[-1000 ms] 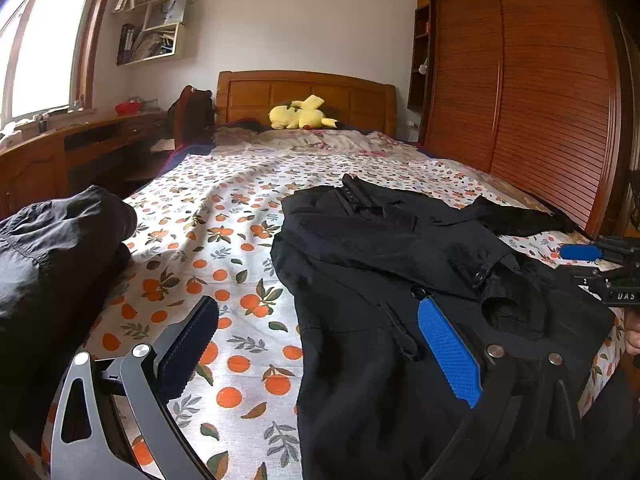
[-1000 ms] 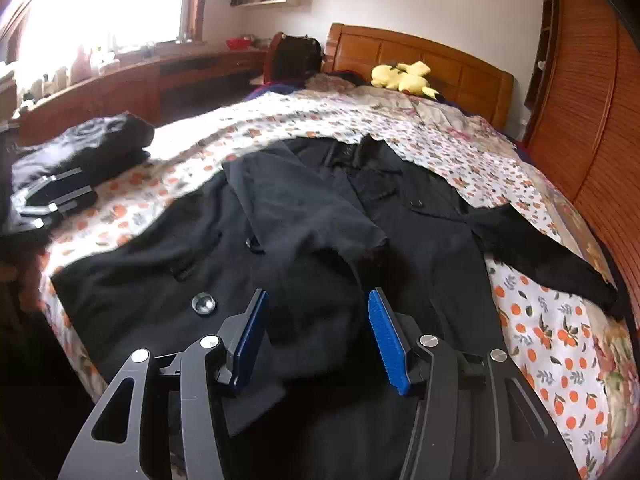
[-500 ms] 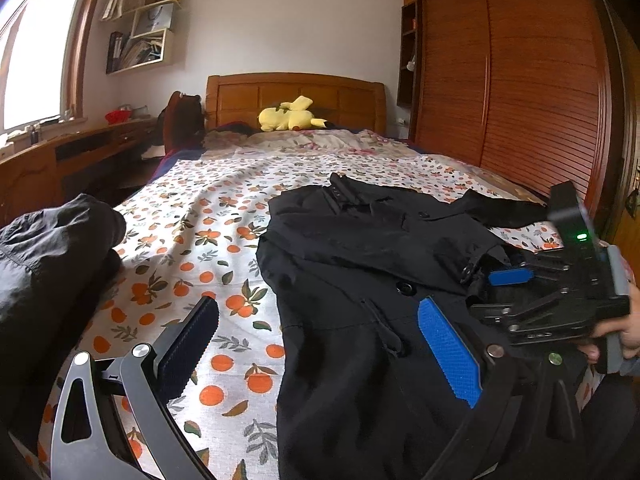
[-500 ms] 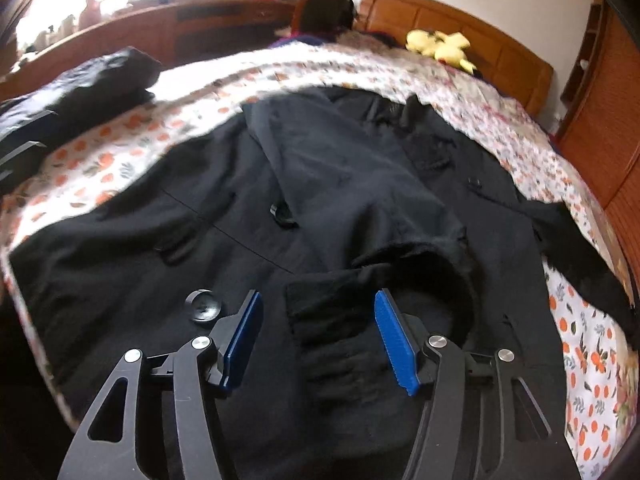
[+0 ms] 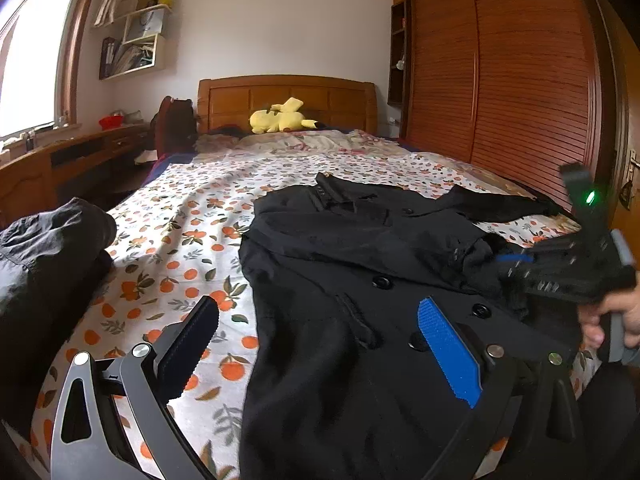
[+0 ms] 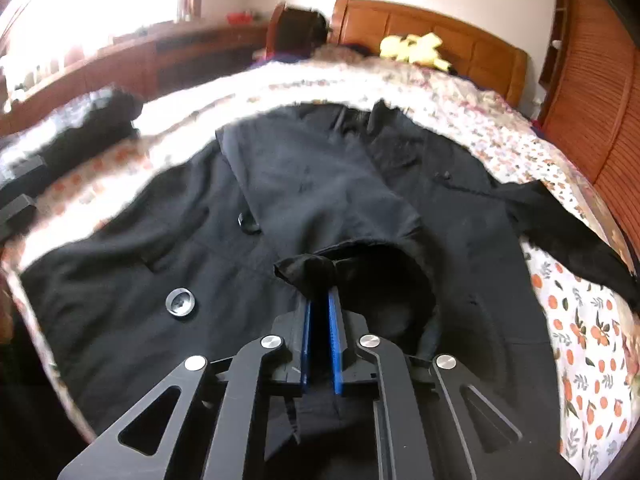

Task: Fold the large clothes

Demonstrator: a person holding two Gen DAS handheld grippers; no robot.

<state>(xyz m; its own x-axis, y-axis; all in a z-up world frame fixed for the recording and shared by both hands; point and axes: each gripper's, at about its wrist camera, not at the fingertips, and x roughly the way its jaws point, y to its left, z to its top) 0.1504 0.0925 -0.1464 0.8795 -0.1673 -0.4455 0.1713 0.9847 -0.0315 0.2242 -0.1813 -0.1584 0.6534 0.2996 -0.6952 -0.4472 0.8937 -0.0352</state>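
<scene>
- Closing within the last half second, the right gripper (image 6: 320,312) now has its blue pads (image 6: 333,340) pressed together on the cuff (image 6: 308,272) of a black coat's folded-in sleeve (image 6: 320,192); a second ago the jaws stood apart either side of that cuff.
- Nearest the left-wrist lens, the left gripper (image 5: 320,344) hangs with its jaws spread wide and nothing between them, one finger over the orange-print bedspread (image 5: 180,240), the other over the coat's lower front.
- Spread face-up across the near half of the bed, the black coat (image 5: 360,280) shows its buttons (image 6: 181,302), with one sleeve drawn across the chest and the other sleeve (image 6: 560,232) still stretched out toward the wardrobe (image 5: 520,80).
- Judged from this, the step in hand is sleeve folding: the pinched cuff needs lifting and laying flat and straight on the body, then the far sleeve wants the same before the body is doubled.
- Beside the coat at the bed's edge lies a dark bundle of clothes (image 5: 48,264).
- Farther back, a yellow plush toy (image 5: 280,120) rests against the wooden headboard (image 5: 288,92).
</scene>
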